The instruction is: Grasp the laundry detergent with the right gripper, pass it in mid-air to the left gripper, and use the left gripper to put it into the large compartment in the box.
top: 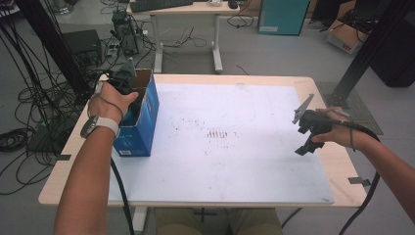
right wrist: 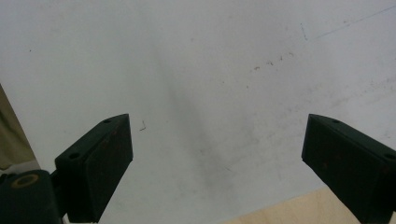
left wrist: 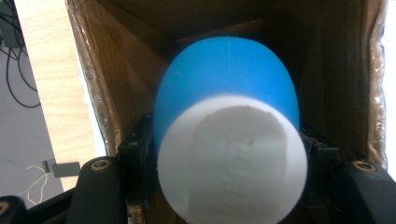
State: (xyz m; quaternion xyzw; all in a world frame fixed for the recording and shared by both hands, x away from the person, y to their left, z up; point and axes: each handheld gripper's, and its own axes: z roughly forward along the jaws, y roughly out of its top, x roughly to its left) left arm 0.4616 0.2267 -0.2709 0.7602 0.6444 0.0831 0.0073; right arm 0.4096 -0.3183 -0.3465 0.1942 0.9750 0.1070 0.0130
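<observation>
Left gripper (left wrist: 229, 154) clamped on a blue-and-white egg-shaped object (left wrist: 229, 140), black jaws pressing its two sides, white flat end turned toward the camera, blue rounded end pointing down into the open cardboard interior. Held at the mouth of the blue box (top: 142, 122), standing by the left edge of the table (top: 205, 200), toward the far left corner, on the white mat (top: 235, 161). Left hand (top: 110, 100) resting over the box's open top. Right gripper (top: 306, 129) hovering above the mat near the right edge of the table, well apart from the box, jaws spread wide with nothing between, bare white surface beneath.
</observation>
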